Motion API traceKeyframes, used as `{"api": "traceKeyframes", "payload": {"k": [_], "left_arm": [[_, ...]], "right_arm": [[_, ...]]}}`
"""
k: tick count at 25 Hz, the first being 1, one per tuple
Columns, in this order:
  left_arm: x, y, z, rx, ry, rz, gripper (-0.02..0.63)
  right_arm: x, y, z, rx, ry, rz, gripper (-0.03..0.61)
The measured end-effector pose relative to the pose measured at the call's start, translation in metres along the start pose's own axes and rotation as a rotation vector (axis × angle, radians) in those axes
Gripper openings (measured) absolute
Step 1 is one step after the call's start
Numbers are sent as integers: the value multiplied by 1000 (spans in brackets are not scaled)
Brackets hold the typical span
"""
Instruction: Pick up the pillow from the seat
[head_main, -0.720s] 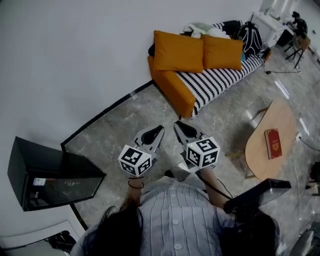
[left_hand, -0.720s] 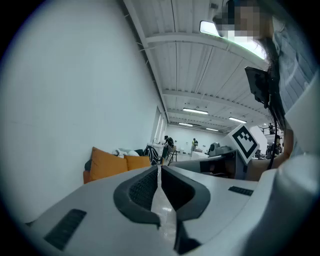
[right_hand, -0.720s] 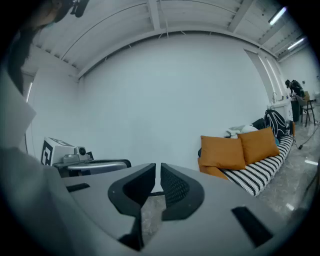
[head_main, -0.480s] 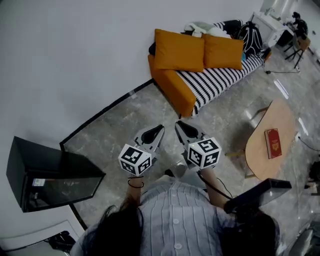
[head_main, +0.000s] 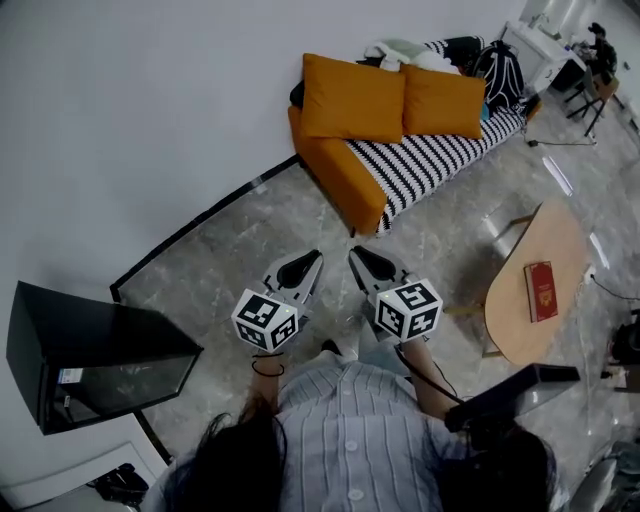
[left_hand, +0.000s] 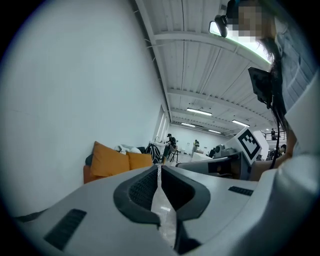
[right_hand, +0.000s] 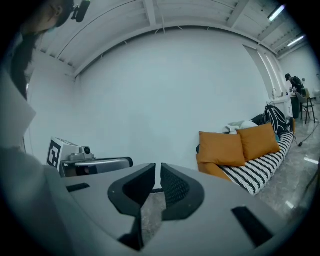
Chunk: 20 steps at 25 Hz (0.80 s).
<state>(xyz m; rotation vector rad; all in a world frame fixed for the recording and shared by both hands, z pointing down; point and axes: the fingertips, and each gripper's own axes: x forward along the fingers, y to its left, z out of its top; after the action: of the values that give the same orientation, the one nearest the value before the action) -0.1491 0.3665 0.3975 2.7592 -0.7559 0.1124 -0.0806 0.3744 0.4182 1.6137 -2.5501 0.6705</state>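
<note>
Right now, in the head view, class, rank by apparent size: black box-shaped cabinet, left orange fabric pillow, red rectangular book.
Largest first:
black box-shaped cabinet
left orange fabric pillow
red rectangular book

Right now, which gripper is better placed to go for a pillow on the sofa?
Right, narrowly. The right gripper sits on the side nearer the orange pillows on the sofa; the left gripper is beside it. Both are shut, empty and far off.

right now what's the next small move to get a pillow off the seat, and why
Probably step toward the sofa first: the orange pillow at its near end lies well beyond the left gripper and right gripper. Both are empty, jaws shut, with nothing in reach to grasp yet.
</note>
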Motion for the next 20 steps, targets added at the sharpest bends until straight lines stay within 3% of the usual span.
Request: {"api": "traceKeyframes", "payload": {"k": [7,15,20], "left_arm": [[54,31,5,-14,19,44,11],[149,61,49,7,4,91,11],[206,72,52,9,37,110,11]], "right_arm": [[37,-54,16,12,25,38,44],[85,-141,78,-14,31,96,44],[106,-187,97,-19,58,135,44]]}}
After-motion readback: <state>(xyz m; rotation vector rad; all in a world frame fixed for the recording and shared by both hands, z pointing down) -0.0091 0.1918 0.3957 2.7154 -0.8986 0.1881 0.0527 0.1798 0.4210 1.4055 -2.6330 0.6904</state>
